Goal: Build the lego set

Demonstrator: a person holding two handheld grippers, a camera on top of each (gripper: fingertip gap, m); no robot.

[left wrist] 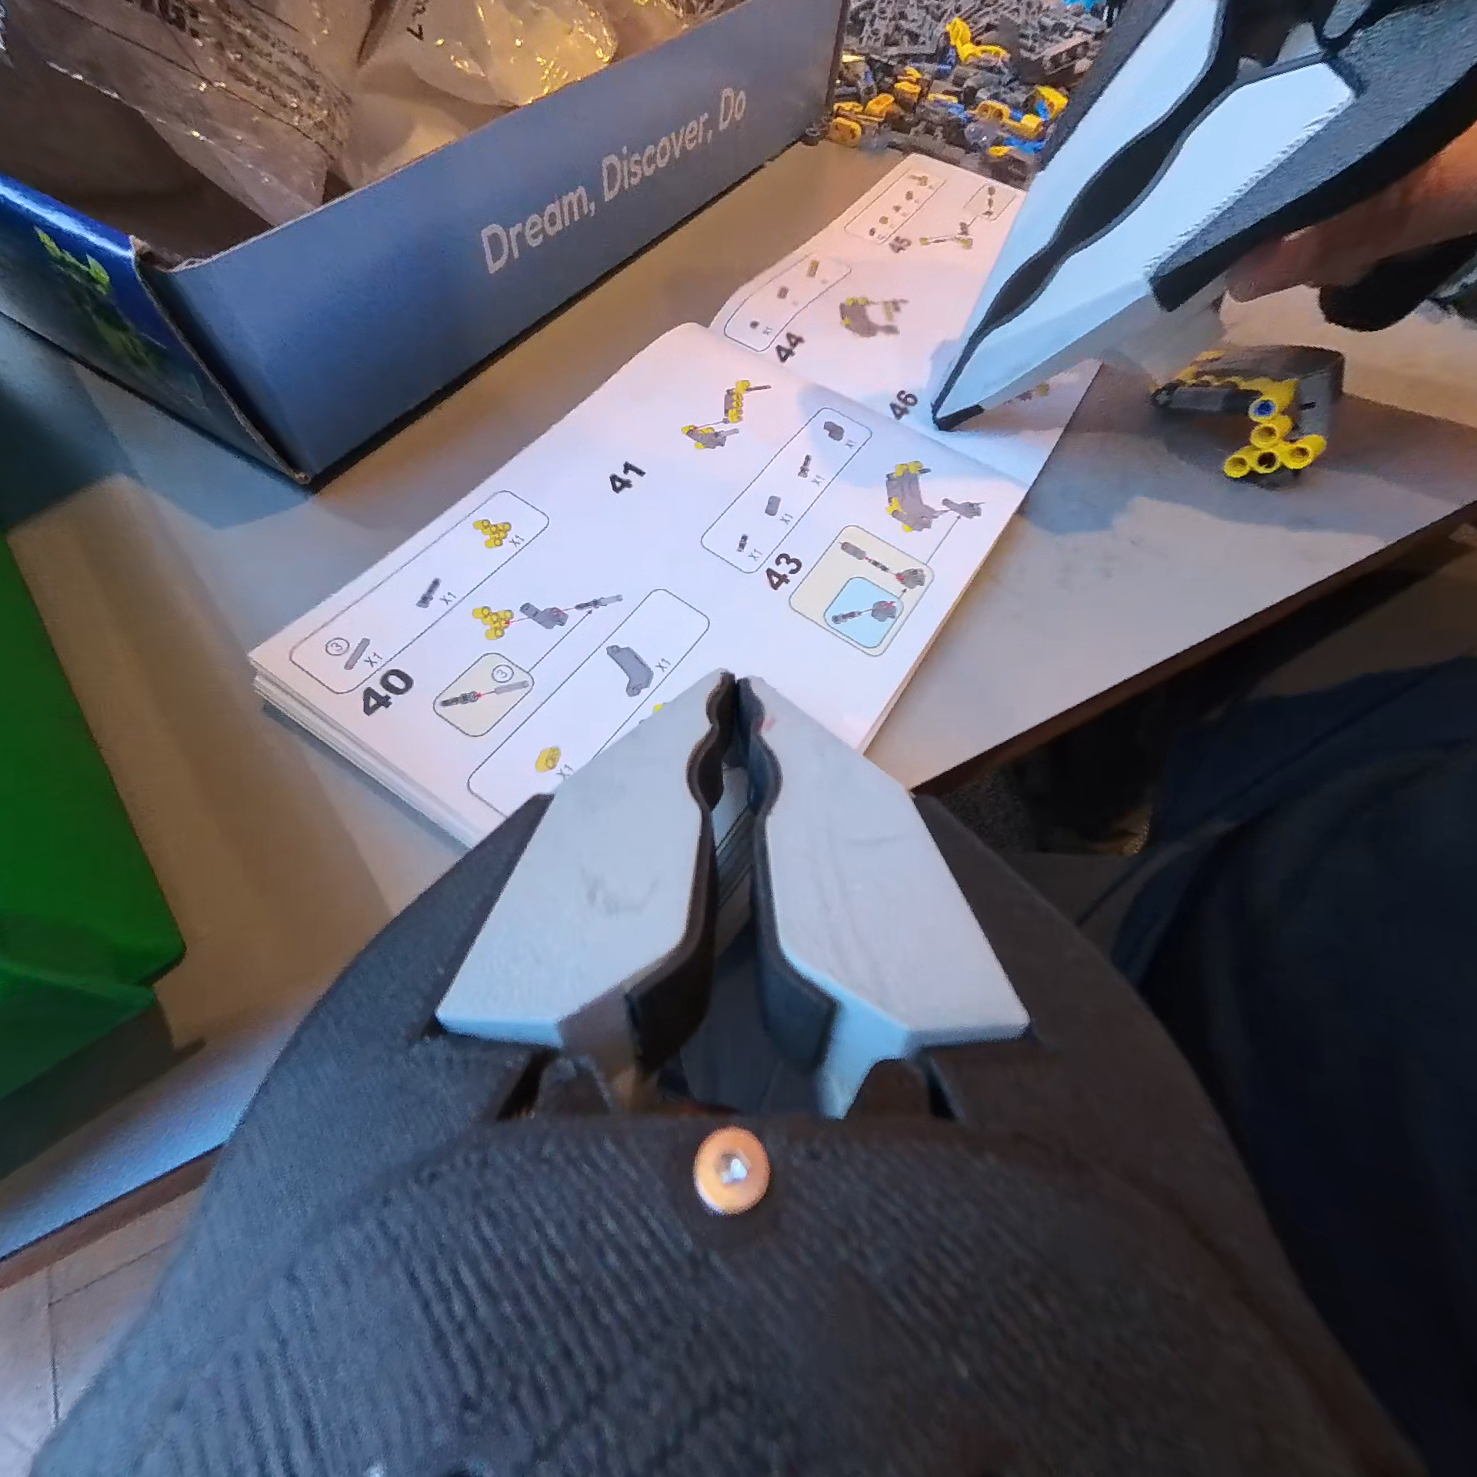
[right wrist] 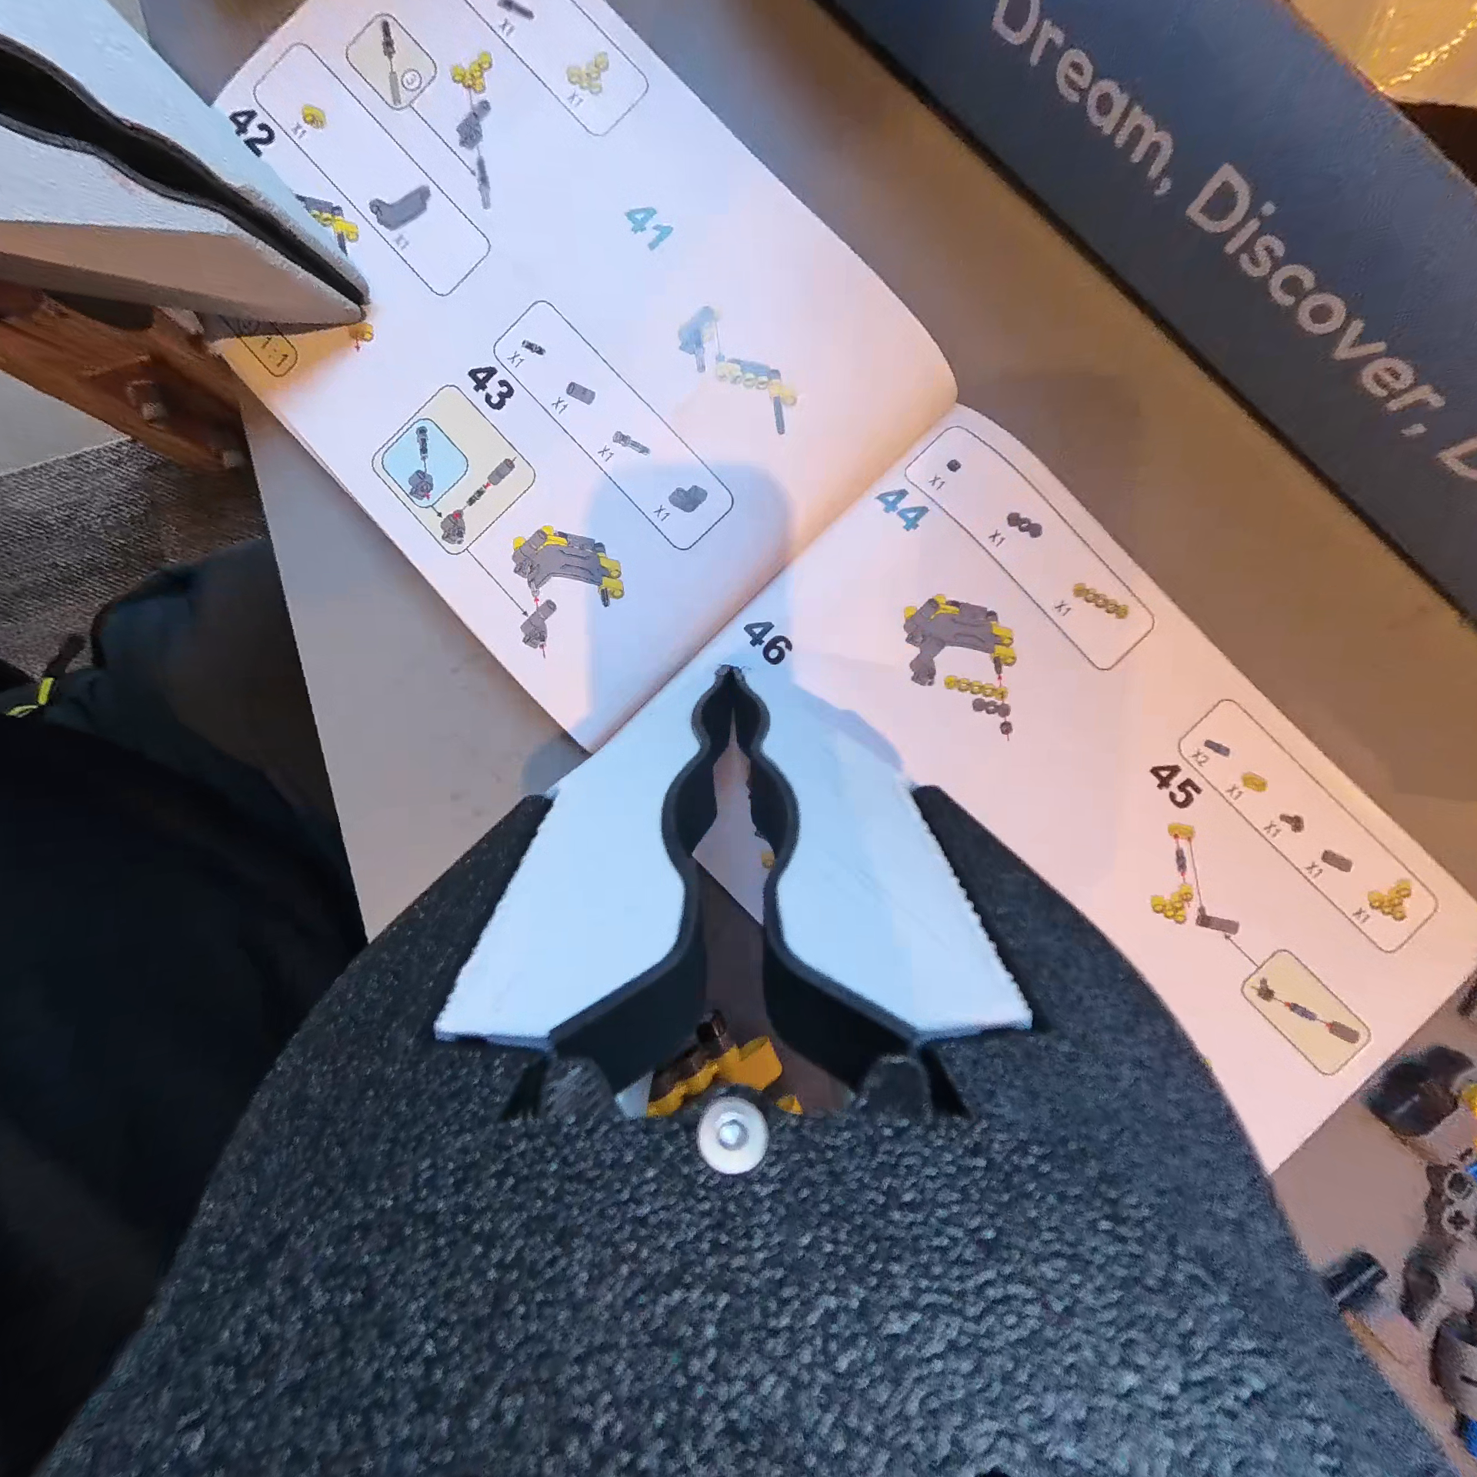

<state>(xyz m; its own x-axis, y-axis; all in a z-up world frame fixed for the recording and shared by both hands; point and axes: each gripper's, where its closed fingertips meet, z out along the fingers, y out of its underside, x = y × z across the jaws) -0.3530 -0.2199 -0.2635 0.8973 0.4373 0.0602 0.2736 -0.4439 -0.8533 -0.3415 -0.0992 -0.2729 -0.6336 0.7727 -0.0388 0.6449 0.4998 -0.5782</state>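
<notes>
An open instruction booklet (left wrist: 639,519) lies on the grey table. My left gripper (left wrist: 735,686) is shut, with its tips over the near edge of the booklet's left page; nothing shows between its pads. It also shows in the right wrist view (right wrist: 356,308) at the top left. My right gripper (right wrist: 729,675) is shut, and its tips rest on the booklet's right page (right wrist: 1039,719) close to the spine; it also shows in the left wrist view (left wrist: 951,420). A small grey and yellow brick assembly (left wrist: 1255,408) lies on the table just right of the booklet, near the right gripper.
A dark blue cardboard box (left wrist: 479,280) with plastic bags in it stands behind the booklet. A heap of grey, yellow and blue bricks (left wrist: 959,88) lies at the back. A green thing (left wrist: 64,799) is at the left. The table's edge (left wrist: 1199,599) runs at the right, with a person's dark clothing (left wrist: 1319,959) below. About 12 cm separates my left fingertips from my right.
</notes>
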